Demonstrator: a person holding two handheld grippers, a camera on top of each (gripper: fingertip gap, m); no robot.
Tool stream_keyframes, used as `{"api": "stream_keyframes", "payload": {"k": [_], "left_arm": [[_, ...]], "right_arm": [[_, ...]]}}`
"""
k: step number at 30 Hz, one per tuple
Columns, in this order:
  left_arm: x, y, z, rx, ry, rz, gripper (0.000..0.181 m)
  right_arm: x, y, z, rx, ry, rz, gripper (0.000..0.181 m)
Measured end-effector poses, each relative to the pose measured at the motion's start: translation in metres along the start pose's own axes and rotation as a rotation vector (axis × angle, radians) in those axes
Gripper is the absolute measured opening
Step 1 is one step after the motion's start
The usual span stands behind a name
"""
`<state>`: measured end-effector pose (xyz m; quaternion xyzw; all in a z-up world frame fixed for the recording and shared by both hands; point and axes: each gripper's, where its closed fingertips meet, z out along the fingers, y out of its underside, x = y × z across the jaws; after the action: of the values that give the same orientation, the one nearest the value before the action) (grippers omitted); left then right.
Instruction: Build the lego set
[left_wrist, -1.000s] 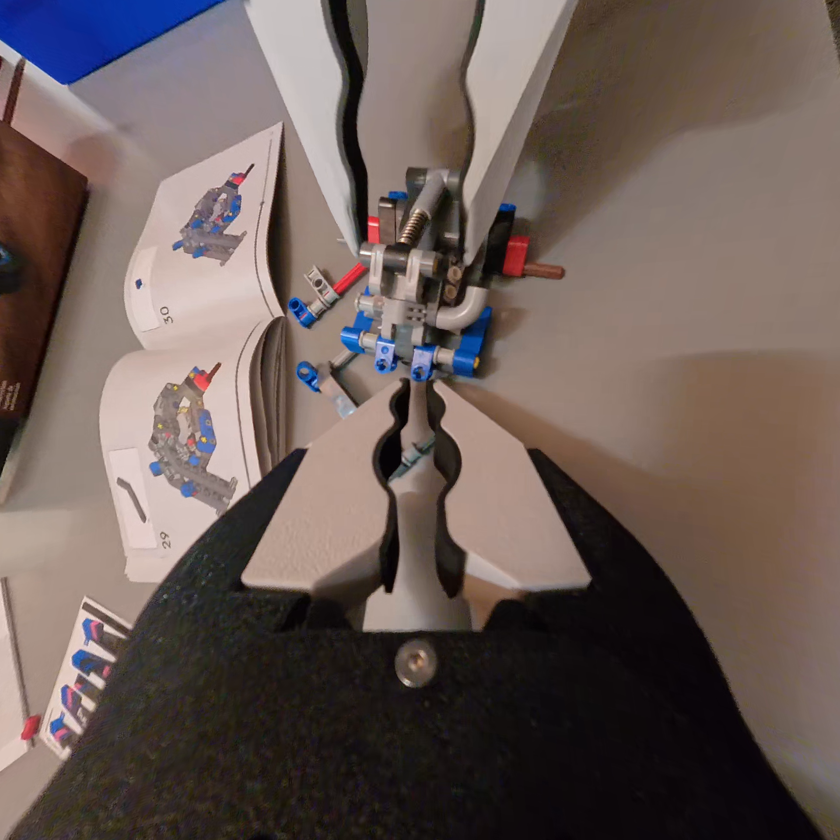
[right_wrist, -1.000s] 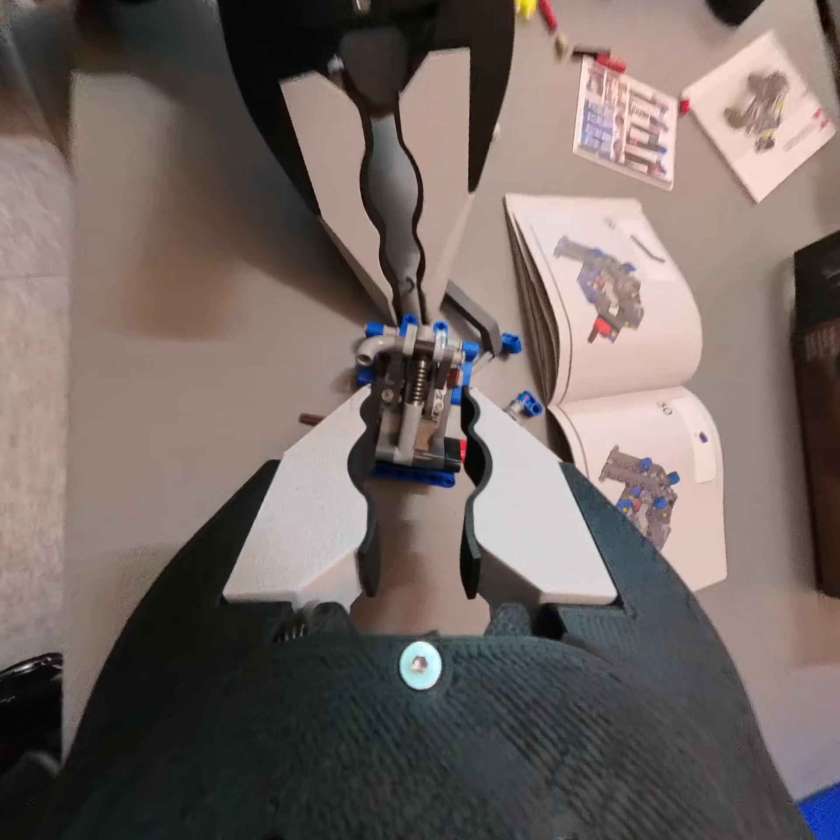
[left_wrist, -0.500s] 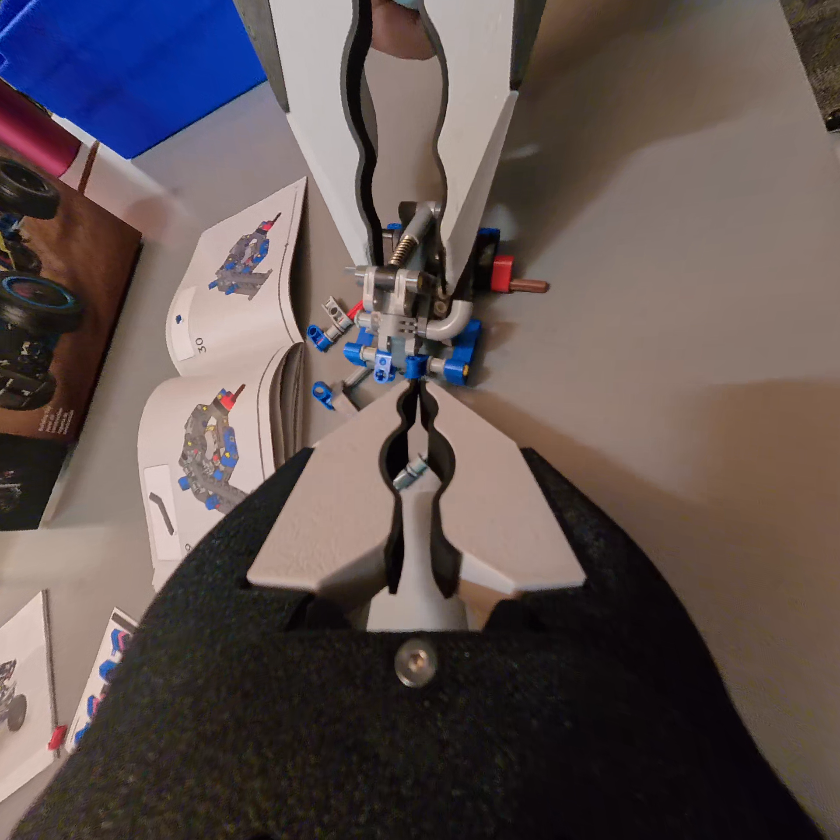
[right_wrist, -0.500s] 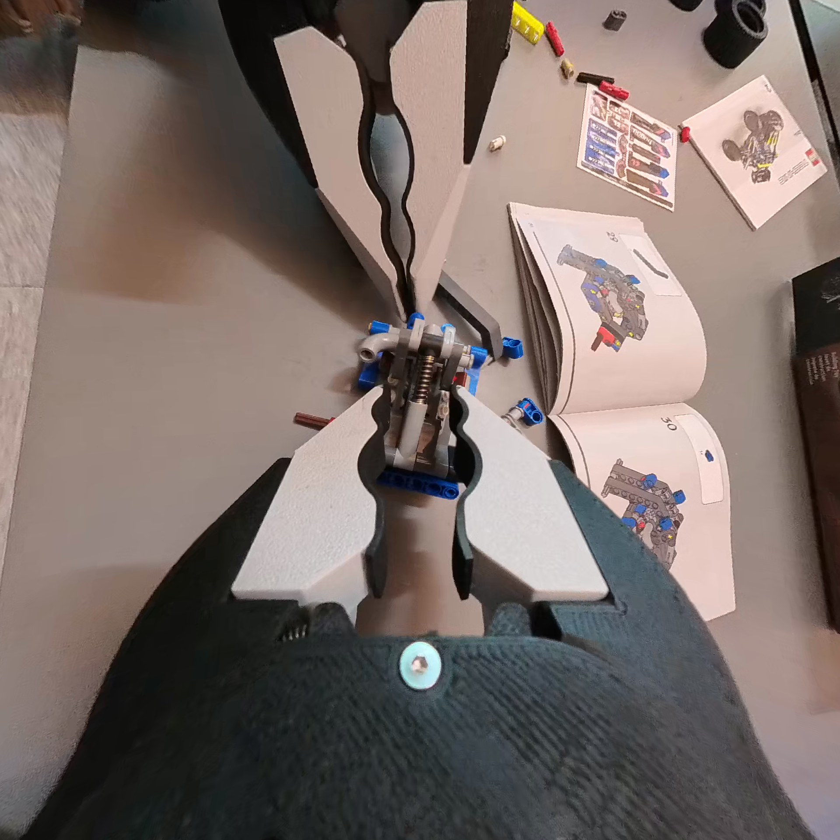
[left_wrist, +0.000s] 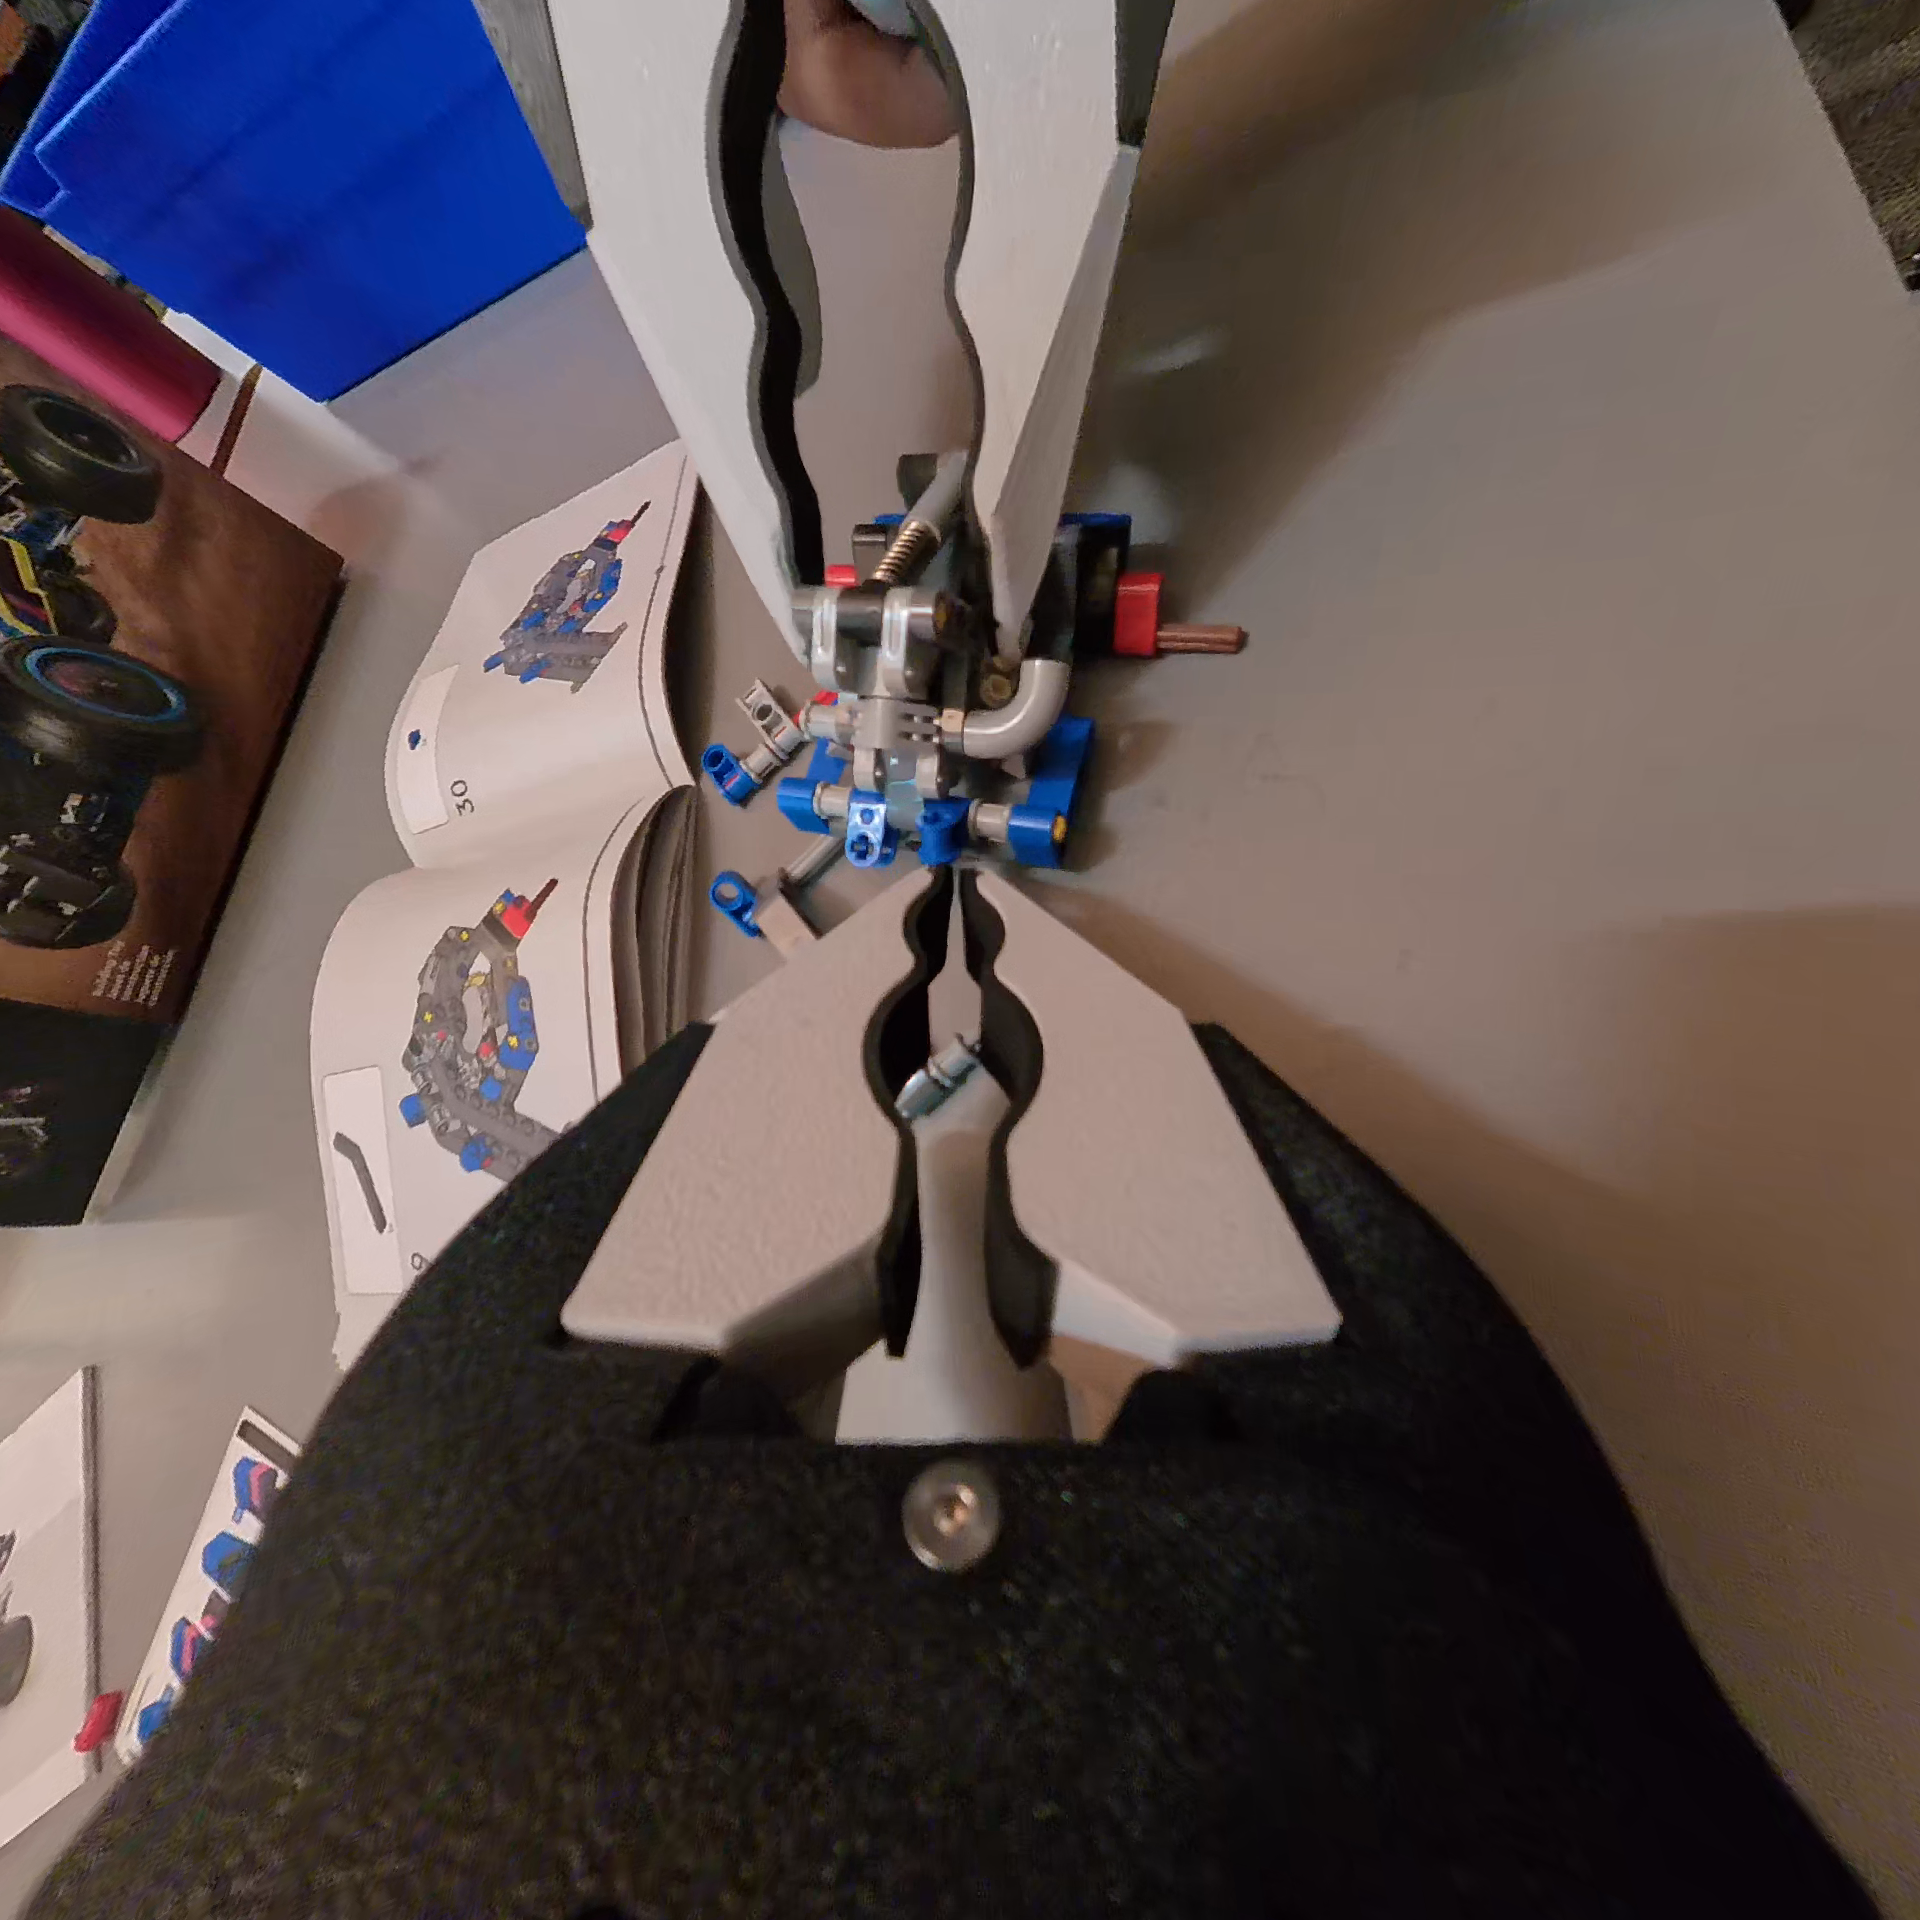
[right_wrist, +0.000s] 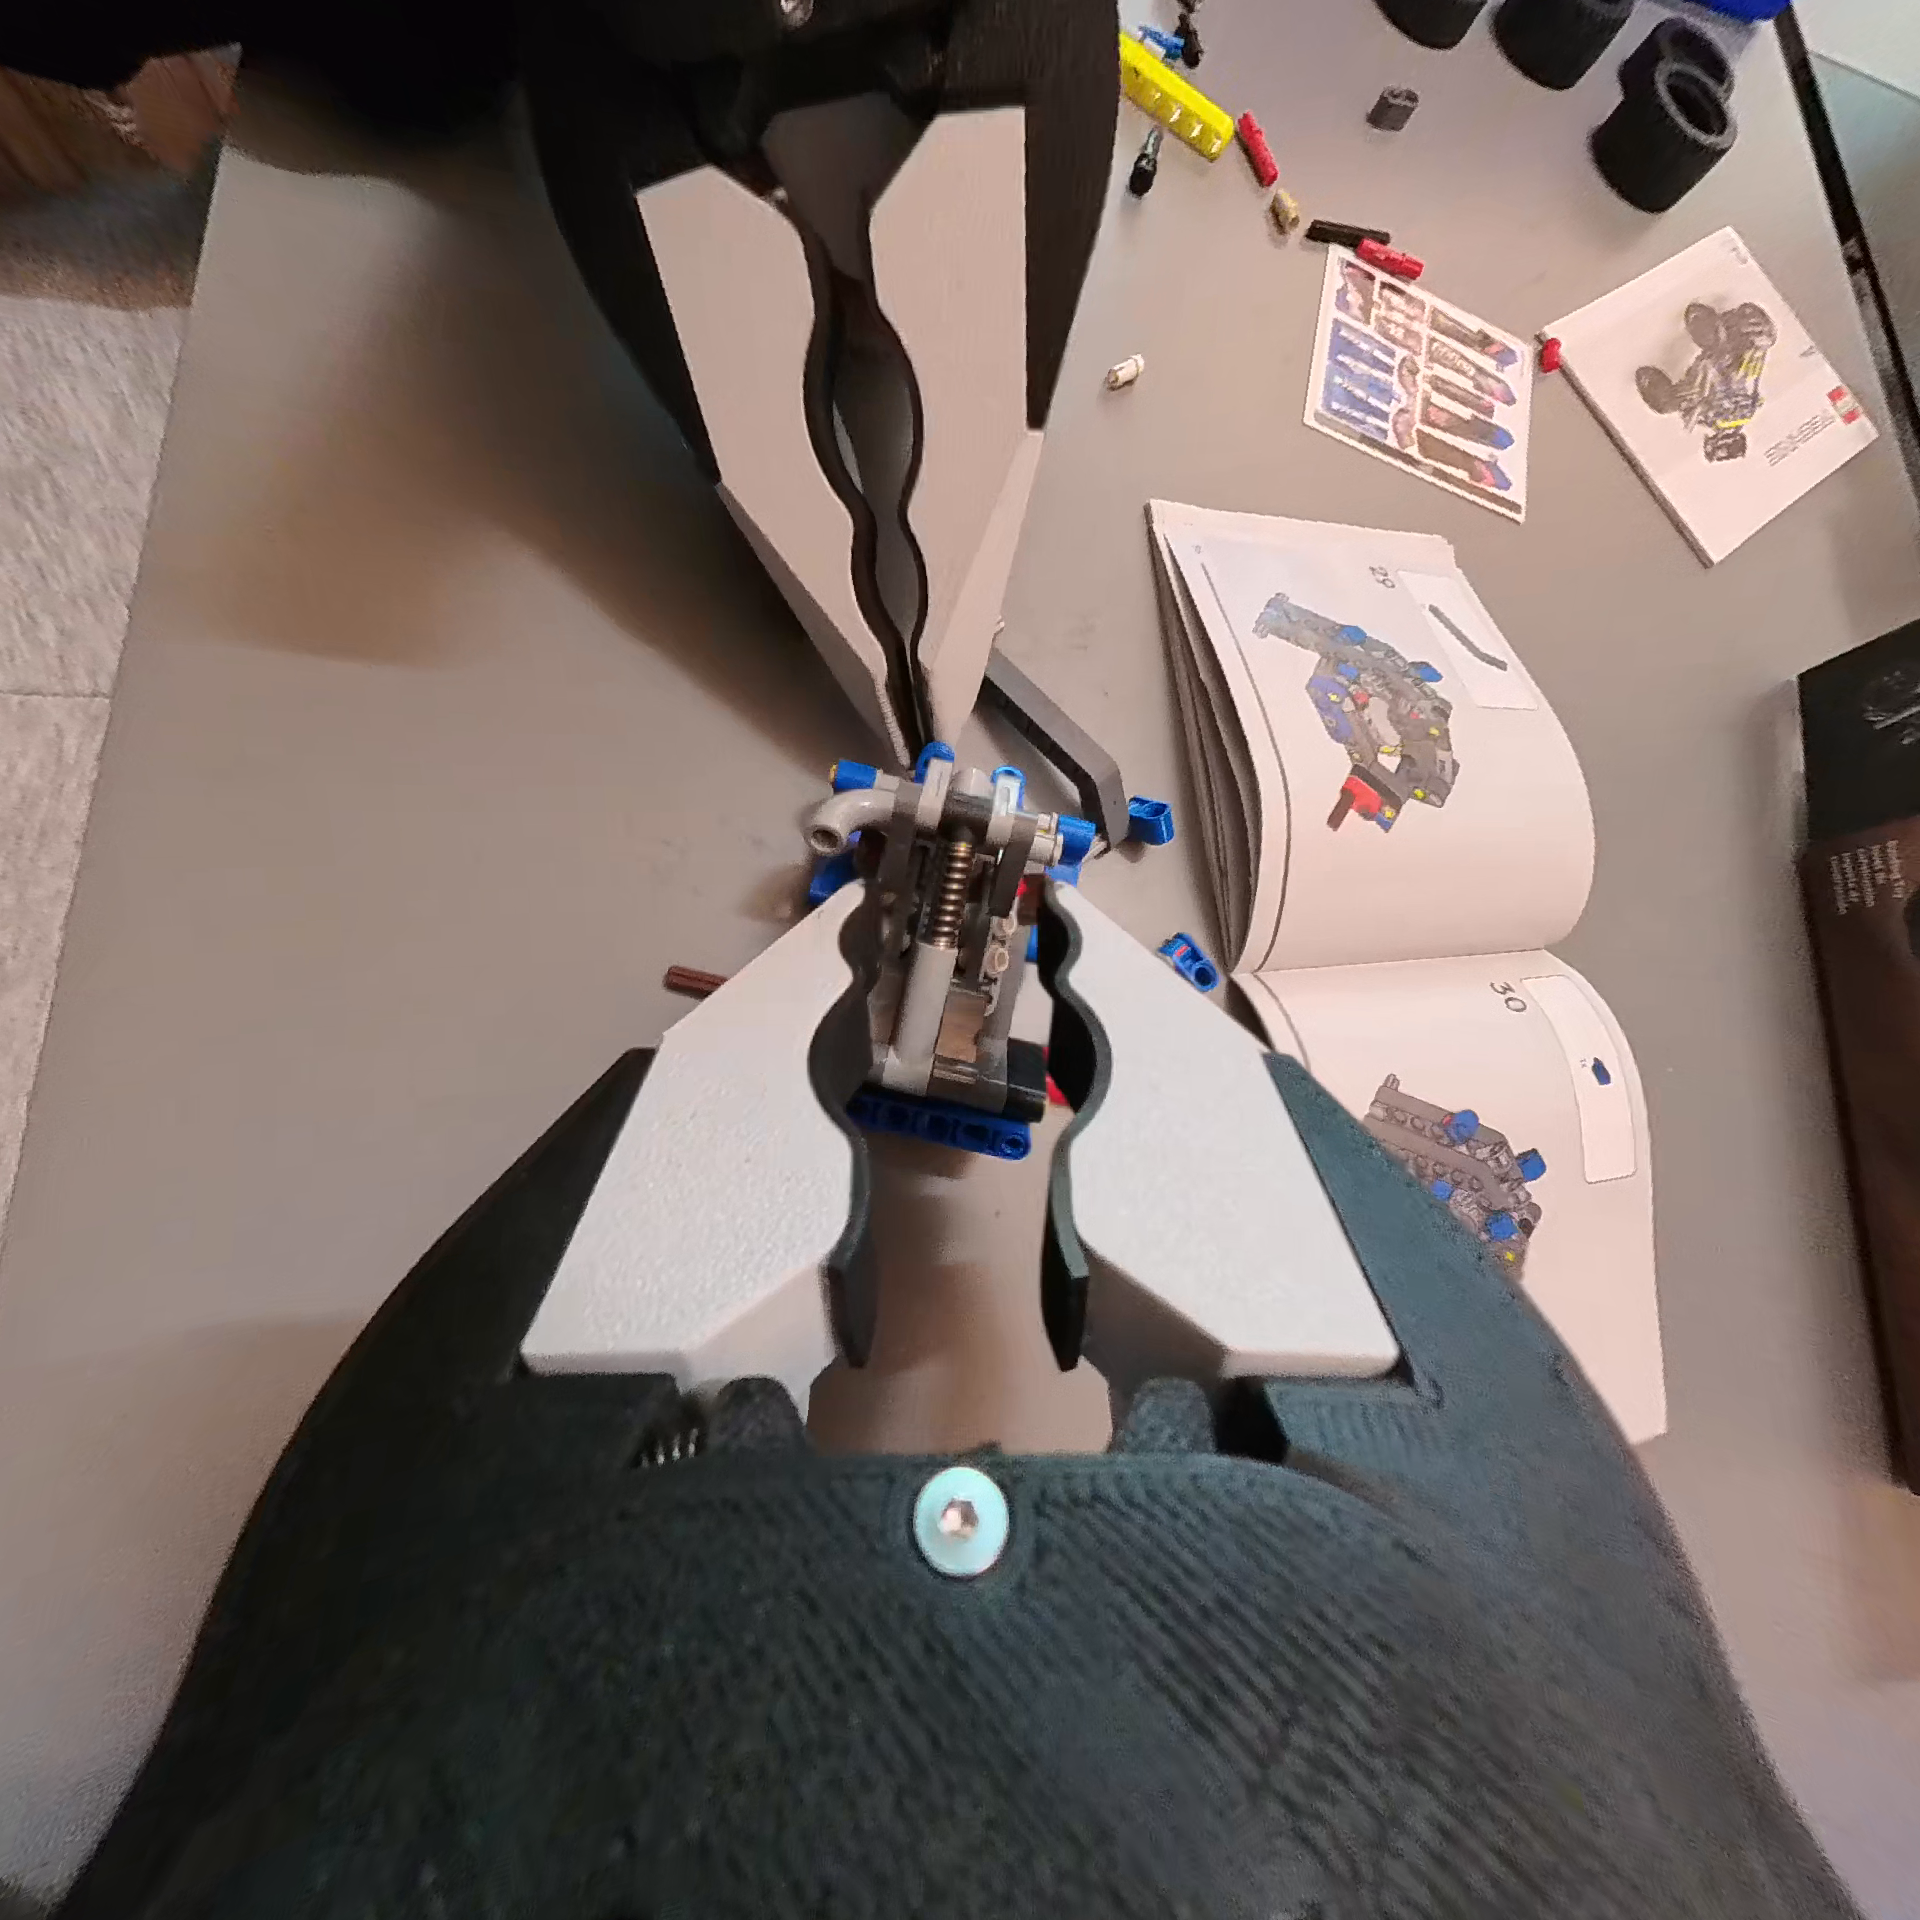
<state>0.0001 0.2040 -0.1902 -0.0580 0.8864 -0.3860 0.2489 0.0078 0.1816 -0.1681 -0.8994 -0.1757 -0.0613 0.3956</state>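
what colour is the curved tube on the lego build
Light grey; the curved tube on the lego build shows best in the left wrist view.

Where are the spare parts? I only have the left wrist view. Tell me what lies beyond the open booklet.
Observer: Past the booklet, a yellow beam and loose pins lie at the table's far end.
Operator: Report any wheels.
Observer: Several black tyres stand in the far corner, near that yellow beam.
Operator: Name anything loose beside the left gripper.
Observer: A pale pin lies alone between the left gripper and the sticker sheet.
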Motion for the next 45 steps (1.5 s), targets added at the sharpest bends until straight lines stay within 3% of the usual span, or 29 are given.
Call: {"api": "stream_keyframes", "payload": {"k": [25,34,45], "left_arm": [[0.001,-0.005,-0.003,0.033,-0.023,0.018,0.000],[0.002,-0.006,-0.003,0.039,-0.025,0.021,0.000],[0.003,-0.008,-0.005,0.039,-0.035,0.041,0.000]], "right_arm": [[-0.010,0.003,0.001,0.007,-0.059,-0.068,0.027],[-0.002,-0.008,-0.015,0.118,-0.039,-0.040,0.028],[0.006,-0.003,-0.014,0.164,-0.034,-0.009,0.026]]}}
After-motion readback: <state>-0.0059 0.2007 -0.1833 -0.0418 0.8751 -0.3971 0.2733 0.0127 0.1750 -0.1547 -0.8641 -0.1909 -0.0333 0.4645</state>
